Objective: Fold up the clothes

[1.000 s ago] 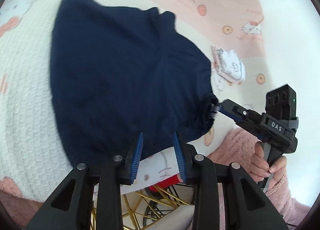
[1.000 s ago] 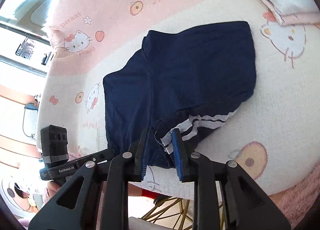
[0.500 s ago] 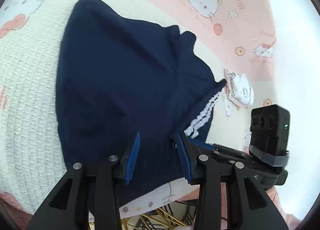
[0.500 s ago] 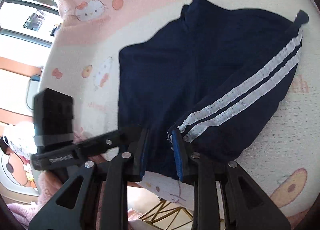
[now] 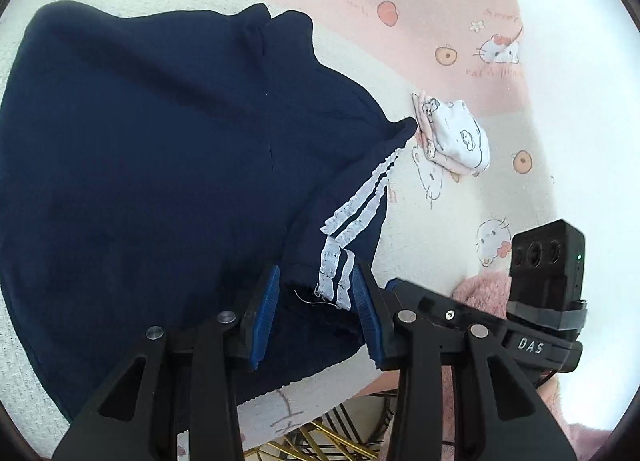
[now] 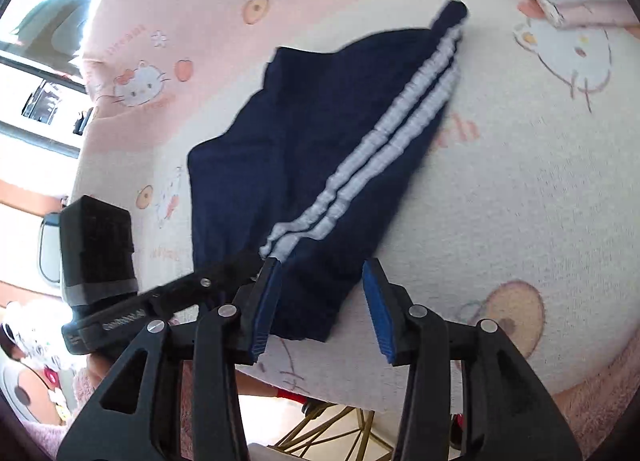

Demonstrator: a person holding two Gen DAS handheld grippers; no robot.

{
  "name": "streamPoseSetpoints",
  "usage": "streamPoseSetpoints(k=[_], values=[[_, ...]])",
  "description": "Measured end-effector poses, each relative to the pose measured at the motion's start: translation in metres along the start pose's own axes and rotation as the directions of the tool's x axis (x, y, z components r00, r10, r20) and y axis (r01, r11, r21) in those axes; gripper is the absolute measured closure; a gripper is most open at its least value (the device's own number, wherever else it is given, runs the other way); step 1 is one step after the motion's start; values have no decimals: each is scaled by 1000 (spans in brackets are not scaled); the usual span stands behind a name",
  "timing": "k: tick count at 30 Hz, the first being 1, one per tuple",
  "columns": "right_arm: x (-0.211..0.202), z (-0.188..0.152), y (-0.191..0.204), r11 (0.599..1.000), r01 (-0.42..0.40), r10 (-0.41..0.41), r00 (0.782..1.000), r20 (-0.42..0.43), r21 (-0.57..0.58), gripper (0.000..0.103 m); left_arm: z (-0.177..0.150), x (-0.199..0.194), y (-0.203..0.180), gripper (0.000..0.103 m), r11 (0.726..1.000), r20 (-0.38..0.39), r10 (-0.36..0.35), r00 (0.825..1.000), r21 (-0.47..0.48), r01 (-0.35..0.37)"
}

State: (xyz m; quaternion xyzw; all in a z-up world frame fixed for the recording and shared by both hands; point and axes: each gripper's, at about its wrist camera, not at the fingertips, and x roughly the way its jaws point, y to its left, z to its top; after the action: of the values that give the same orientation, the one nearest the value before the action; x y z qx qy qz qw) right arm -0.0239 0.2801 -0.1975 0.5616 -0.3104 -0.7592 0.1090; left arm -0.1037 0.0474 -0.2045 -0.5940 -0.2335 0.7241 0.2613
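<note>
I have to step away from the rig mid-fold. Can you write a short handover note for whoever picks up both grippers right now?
Left gripper: open, jaws either side of the hem of the navy shorts, pads not pressing.
Right gripper: jaws have just been opening; the striped edge lies between them, released.
Shorts lie on the cartoon-print blanket, folded once so the white side stripes face up. A folded white and pink garment sits farther back on the blanket.
Done: first fold laid down.
Left: probably one more fold, then set the shorts by the folded garment.
</note>
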Motion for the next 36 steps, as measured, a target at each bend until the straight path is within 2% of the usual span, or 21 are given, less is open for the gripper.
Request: streamPoseSetpoints(k=[2,5,9,12,14,16,19,21,23,25,29,30,34,36], values=[[6,-2,-9,1000,-4,5,999,-40,27,59,3,2,0,63,1000,-7,3,1000,-23,-3],[20,-10,5,998,29,-36,991,-126,-57,59,-9,2,3,63,999,-23,-10,1000,-37,9],[42,-32,25,987,30,-68,968,-242,-157,58,-14,3,0,63,1000,-37,13,999,-1,-13],[37,-38,33,975,57,-105,969,-223,-214,59,-16,6,-3,88,999,-35,51,998,19,-50],[25,-35,31,979,57,-91,981,-170,-197,59,-17,3,-6,88,999,-20,47,999,18,-46],[13,-32,30,977,67,-90,990,-111,-201,58,-16,0,-7,88,1000,-6,6,1000,-2,-6],[14,-30,44,957,21,-50,994,-94,-289,58,-15,-2,-10,89,1000,0,11,1000,9,-11],[24,-31,57,938,55,-82,994,-67,-343,58,-15,-7,-9,90,1000,17,4,1000,-5,-3],[37,-31,55,924,160,-192,979,-62,-347,58,-14,-10,-12,91,1000,48,0,999,-20,1],[46,-32,53,902,250,-290,955,-66,-351,59,-14,-17,-13,92,1000,67,-3,998,-20,4],[33,-43,60,869,288,-319,948,-10,-402,61,-14,-29,-4,92,999,103,6,995,-33,-3],[31,-44,59,869,294,-325,946,-10,-399,61,-10,-19,-10,92,999,115,10,993,-47,-4],[33,-46,49,856,353,-398,916,-46,-378,61,-27,-54,5,93,996,162,11,987,-91,4],[30,-44,45,887,306,-349,935,-68,-345,61,-35,-59,11,93,995,170,17,985,-102,0]])
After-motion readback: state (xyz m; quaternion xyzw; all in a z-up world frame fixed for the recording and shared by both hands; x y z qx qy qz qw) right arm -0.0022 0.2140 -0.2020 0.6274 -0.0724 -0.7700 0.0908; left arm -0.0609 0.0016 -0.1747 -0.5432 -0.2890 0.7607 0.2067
